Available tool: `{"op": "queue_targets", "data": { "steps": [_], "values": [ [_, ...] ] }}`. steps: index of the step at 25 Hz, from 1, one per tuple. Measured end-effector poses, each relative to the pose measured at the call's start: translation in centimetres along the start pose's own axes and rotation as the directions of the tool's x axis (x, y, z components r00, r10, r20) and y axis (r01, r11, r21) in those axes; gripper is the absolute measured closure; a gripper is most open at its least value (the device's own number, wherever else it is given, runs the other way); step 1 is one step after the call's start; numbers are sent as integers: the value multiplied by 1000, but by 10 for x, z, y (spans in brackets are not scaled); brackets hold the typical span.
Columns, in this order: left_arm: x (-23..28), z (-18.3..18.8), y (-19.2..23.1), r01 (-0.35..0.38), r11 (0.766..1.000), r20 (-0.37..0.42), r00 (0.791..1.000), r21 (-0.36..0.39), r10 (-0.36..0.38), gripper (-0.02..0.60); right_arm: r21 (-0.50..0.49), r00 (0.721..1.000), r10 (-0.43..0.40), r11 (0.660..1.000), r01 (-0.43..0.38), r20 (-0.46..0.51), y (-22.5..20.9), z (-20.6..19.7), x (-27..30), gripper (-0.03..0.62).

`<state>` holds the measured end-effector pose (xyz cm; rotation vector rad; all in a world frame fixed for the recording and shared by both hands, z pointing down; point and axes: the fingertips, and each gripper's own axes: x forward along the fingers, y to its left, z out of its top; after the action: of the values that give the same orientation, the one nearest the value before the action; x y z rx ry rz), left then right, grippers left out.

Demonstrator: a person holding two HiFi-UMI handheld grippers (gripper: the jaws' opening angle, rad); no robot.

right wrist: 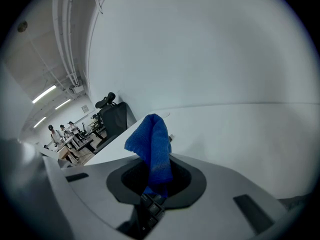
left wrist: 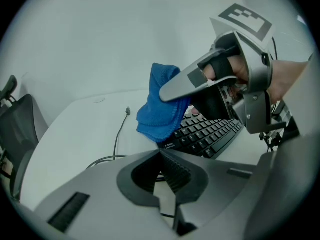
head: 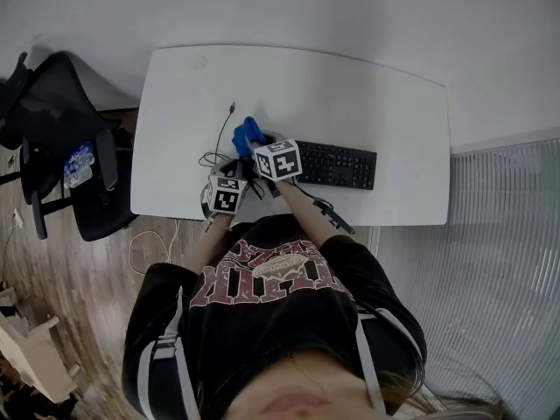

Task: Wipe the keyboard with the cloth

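A black keyboard (head: 337, 165) lies on the white table (head: 367, 94), near its front edge. My right gripper (head: 255, 143) is shut on a blue cloth (head: 248, 132) and holds it over the keyboard's left end. In the right gripper view the cloth (right wrist: 152, 146) stands up from between the jaws, with a few keyboard keys (right wrist: 151, 207) below. The left gripper view shows the cloth (left wrist: 160, 109) hanging from the right gripper (left wrist: 172, 90) onto the keyboard (left wrist: 210, 134). My left gripper (left wrist: 167, 171) is shut, its ridged pads together, just left of the keyboard and near the table's front edge (head: 236, 173).
A thin black cable (head: 223, 136) runs across the table left of the keyboard (left wrist: 118, 136). A black office chair (head: 61, 138) stands to the left of the table. White cable (head: 149, 252) loops on the wooden floor. A ribbed panel (head: 490, 234) is on the right.
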<state>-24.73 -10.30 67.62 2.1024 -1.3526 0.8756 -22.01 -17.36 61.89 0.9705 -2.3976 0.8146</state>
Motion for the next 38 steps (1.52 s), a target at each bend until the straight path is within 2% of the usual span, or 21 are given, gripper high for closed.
{"op": "queue_targets", "data": {
  "steps": [7,23,28,38],
  "values": [
    [4,-3,-1,-36,999,-14,999,-28,36,548,-7,1000,-18,1000,18,-12,-22,-12,-10,530],
    [5,-4,1,-100,995,-29,995,-9,100,549,-7,997,-63,998,62,-33,-62,-30,-31,530],
    [6,-3,-2,-120,991,-36,992,60,122,549,-2,997,-70,998,70,-34,-74,-35,-40,530],
    [6,-3,-2,-146,989,-40,988,16,147,549,-1,995,-90,996,90,-41,-97,-42,-57,530]
  ]
}}
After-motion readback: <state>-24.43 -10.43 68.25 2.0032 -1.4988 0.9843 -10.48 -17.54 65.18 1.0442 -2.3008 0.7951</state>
